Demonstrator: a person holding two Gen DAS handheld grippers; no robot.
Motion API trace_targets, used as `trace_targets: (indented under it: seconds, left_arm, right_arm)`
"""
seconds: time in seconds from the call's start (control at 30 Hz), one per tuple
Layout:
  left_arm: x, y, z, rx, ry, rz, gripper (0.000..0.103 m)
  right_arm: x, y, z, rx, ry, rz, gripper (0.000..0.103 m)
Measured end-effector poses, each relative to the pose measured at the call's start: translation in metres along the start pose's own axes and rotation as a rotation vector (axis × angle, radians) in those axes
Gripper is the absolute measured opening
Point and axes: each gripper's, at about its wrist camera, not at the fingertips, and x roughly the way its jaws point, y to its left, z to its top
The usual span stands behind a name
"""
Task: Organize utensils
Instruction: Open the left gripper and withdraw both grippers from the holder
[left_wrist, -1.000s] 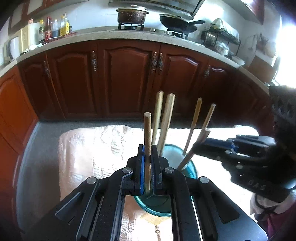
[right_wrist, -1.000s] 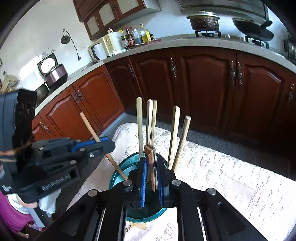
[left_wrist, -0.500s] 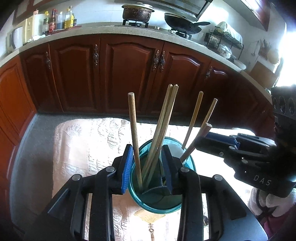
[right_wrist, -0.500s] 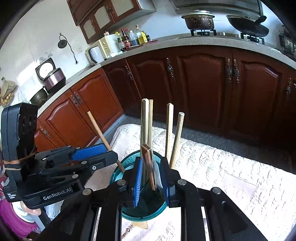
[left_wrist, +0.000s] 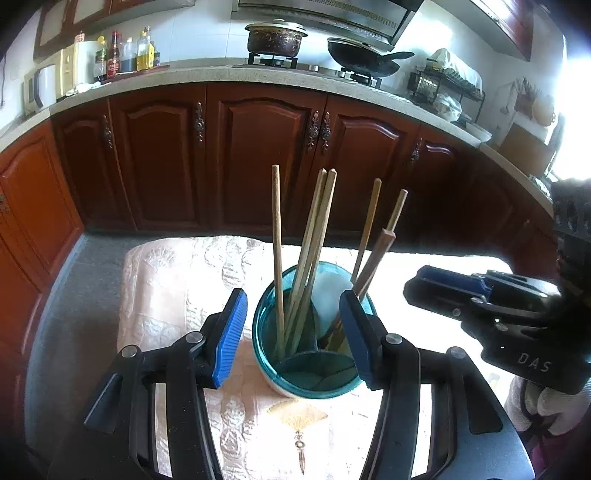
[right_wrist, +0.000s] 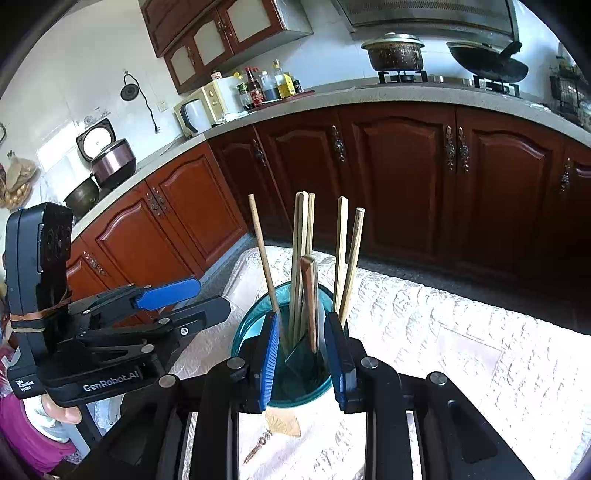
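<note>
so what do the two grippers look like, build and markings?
Both are black linkage frames with silver pivot screws and ribbed blue finger pads. Left gripper reads "GenRobot.AI", with a brown band round its upright housing. Right gripper reads "DAS"; a white glove shows beneath it.

Lidded pot, wok, bottles

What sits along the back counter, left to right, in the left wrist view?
Microwave → bottles → lidded pot → wok → dish rack.
</note>
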Motion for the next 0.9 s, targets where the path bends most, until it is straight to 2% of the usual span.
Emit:
trace_targets:
  seconds: [0.43,0.53,0.73,0.9]
  left_arm:
    - [-0.017,-0.02,-0.023,0.039,-0.024,0.036,0.052]
    - [-0.02,-0.025,-0.031,0.05,-0.026,0.037,0.052]
    - [-0.016,-0.034,-0.047,0.047,0.007,0.01,0.052]
    - [-0.008,-0.038,-0.065,0.028,0.043,-0.013,0.052]
  right_arm:
    - [-0.029,-0.009,-0.026,0.025,0.0,-0.027,0.026]
    - [-0.034,-0.018,-0.037,0.043,0.007,-0.04,0.032]
    - [-0.029,-0.045,-0.069,0.111,0.063,-0.08,0.032]
    - [-0.01,-0.077,-0.107,0.215,0.147,-0.122,0.032]
